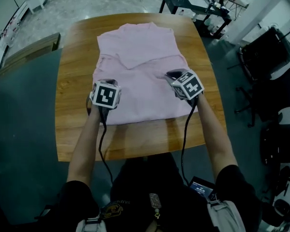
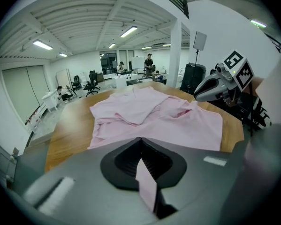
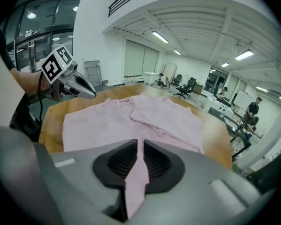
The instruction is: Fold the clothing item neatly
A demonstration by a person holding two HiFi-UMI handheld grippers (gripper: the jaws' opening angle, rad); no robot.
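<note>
- Shirt (image 1: 137, 57), pink, lies on the wooden table (image 1: 72, 105) at the centre of the head view, its long axis running bottom to top and its narrower end toward the top.
- Left gripper (image 2: 142, 172), at the shirt's lower left, has its jaws pressed together on pink fabric.
- Right gripper (image 3: 136, 165), at the shirt's lower right, likewise pinches a pink fold.

A wooden counter (image 1: 72, 105) with rounded corners stands on a grey floor (image 1: 19, 129). A pink shirt (image 1: 135, 57) lies spread over its middle, creased toward the far end. Bare wood shows along both sides and the near edge.
</note>
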